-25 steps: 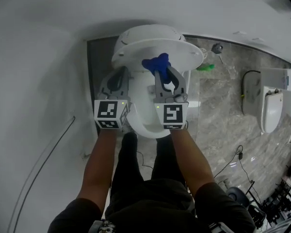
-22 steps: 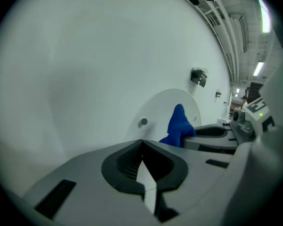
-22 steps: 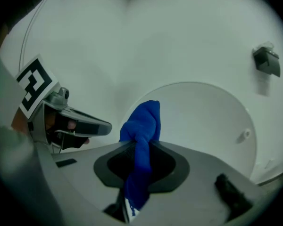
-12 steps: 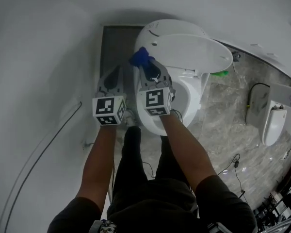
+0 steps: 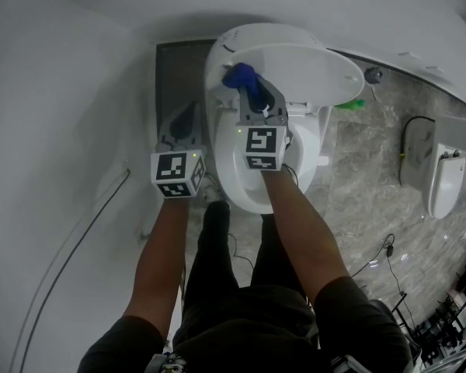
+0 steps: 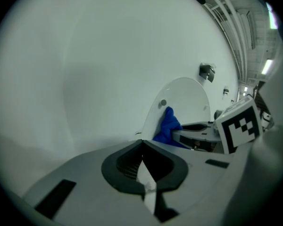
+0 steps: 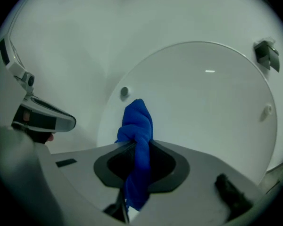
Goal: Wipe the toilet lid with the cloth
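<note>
The white toilet's lid (image 5: 311,72) stands raised above the seat (image 5: 241,181). My right gripper (image 5: 248,85) is shut on a bunched blue cloth (image 5: 239,74), whose tip touches the lid's inner face near its left edge. In the right gripper view the cloth (image 7: 138,135) hangs through the jaws in front of the lid (image 7: 203,102), just below a small bumper (image 7: 124,92). My left gripper (image 5: 186,119) is shut and empty, left of the bowl and apart from it. In the left gripper view its jaws meet (image 6: 142,147), and the cloth (image 6: 169,126) shows ahead on the lid (image 6: 186,98).
A dark floor strip (image 5: 175,76) runs between the toilet and the white wall on the left. A second white fixture (image 5: 443,169) stands at the right on the marble floor. A green object (image 5: 349,104) and cables (image 5: 373,263) lie nearby. The person's legs stand before the bowl.
The right gripper has carried the cloth down and across the lid's left part. The left gripper has sunk a little beside the bowl. Both stay shut.
</note>
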{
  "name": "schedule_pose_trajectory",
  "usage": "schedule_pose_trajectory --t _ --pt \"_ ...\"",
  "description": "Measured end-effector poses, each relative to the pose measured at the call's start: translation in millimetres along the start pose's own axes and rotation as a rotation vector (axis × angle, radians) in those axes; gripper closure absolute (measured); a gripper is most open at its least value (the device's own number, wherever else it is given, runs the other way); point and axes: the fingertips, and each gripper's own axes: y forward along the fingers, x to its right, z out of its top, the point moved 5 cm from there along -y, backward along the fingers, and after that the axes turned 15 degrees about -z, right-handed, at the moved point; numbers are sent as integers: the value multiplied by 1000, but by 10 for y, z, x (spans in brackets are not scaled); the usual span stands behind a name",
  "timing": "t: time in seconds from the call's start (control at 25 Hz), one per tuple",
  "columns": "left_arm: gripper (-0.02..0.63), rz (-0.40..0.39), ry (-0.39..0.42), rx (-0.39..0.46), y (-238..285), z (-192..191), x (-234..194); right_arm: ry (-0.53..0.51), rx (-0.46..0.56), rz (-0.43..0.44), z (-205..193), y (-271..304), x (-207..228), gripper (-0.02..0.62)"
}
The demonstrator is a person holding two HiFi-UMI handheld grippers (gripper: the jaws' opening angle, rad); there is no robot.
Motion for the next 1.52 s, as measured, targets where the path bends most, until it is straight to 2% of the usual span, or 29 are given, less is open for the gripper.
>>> schedule_pose_trajectory --t 0.6,0.84,1.0,1.08,1.16,1.32,1.52 --pt "595 -164 71 -79 874 78 904 63 -32 -274 -483 -184 1673 526" --pt "595 -219 100 -87 1063 114 1270 94 -36 -340 -617 -350 2088 526" --pt "595 -230 103 -82 1091 104 1376 124 -39 -371 -679 -464 2177 526" --pt "595 -219 79 -72 1053 77 1329 125 -27 -358 -671 -520 2106 526" --pt "595 -197 54 -67 985 22 1237 98 -9 -310 -660 -570 1918 526" --pt "595 -125 34 -71 753 -120 937 61 18 -151 -661 -578 1290 526" --pt "595 -4 -14 -44 329 -268 357 23 47 61 -576 -430 334 526"
